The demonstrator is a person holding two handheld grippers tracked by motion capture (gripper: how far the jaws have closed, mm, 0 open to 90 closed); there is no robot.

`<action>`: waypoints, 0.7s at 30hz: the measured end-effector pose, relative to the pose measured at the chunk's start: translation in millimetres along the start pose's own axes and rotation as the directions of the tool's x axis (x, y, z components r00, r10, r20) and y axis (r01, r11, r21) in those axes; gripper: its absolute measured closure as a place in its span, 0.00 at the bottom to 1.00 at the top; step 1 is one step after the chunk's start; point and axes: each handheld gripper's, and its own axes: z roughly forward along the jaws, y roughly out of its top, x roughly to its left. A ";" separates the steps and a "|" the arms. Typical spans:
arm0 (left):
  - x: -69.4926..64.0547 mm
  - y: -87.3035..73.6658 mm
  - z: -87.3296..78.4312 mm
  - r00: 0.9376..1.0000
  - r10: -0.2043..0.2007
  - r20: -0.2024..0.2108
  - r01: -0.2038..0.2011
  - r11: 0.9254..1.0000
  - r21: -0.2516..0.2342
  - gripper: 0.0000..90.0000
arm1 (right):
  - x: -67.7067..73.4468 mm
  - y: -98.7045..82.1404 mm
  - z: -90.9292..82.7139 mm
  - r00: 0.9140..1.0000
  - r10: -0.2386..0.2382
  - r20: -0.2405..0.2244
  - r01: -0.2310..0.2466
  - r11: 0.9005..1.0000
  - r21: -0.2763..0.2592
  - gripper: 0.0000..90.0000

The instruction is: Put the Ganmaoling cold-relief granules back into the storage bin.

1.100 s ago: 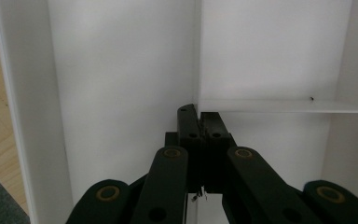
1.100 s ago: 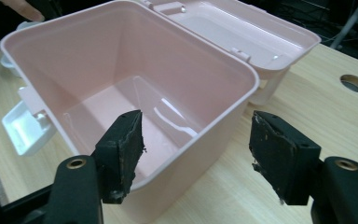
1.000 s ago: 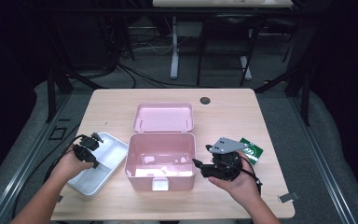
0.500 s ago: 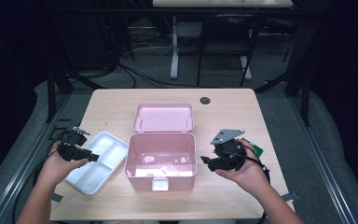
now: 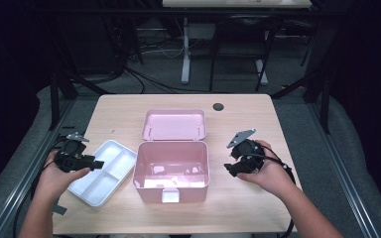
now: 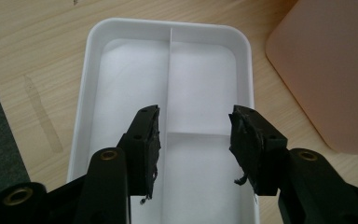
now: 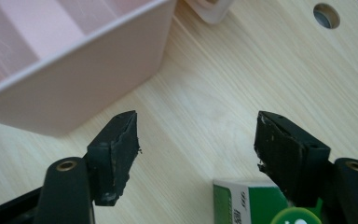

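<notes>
An open pink box [image 5: 171,166] stands mid-table, with its pink lid [image 5: 174,124] lying flat behind it. A white divided tray [image 5: 104,171] lies to its left. My left gripper [image 5: 97,162] hovers over the tray's left end. In the left gripper view its jaws [image 6: 193,140] stand apart above the tray [image 6: 168,70]; they have just been opening, with nothing between them. My right gripper [image 5: 229,167] sits right of the box, pointing at it. Its jaws [image 7: 196,140] have also just opened wider, over bare wood. A green carton [image 7: 247,200] lies beneath them.
The pink box's wall [image 7: 74,84] is close on the left in the right gripper view. A round cable hole [image 5: 218,106] sits near the table's far edge. Dark floor, cables and desk legs surround the wooden table [image 5: 258,124].
The left gripper has lifted and drawn leftward from the tray, its jaws going from nearly shut to wide apart. The right gripper has shifted to the right, away from the box front.
</notes>
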 end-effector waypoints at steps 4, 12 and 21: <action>-3.0 -0.6 -1.1 1.000 0.020 -0.006 -0.020 1.000 0.003 0.56 | -6.9 -2.9 -0.6 1.000 0.006 0.006 -0.006 1.000 0.020 0.32; -8.3 -1.0 -2.5 0.999 0.044 0.002 -0.044 0.999 -0.008 0.55 | -33.1 -10.5 4.0 0.998 0.057 -0.010 -0.056 0.994 0.096 0.21; -7.0 -1.6 -4.9 1.000 0.026 -0.003 -0.027 0.999 -0.027 0.53 | -49.3 -14.0 10.4 0.999 0.048 -0.014 -0.045 0.983 0.178 0.17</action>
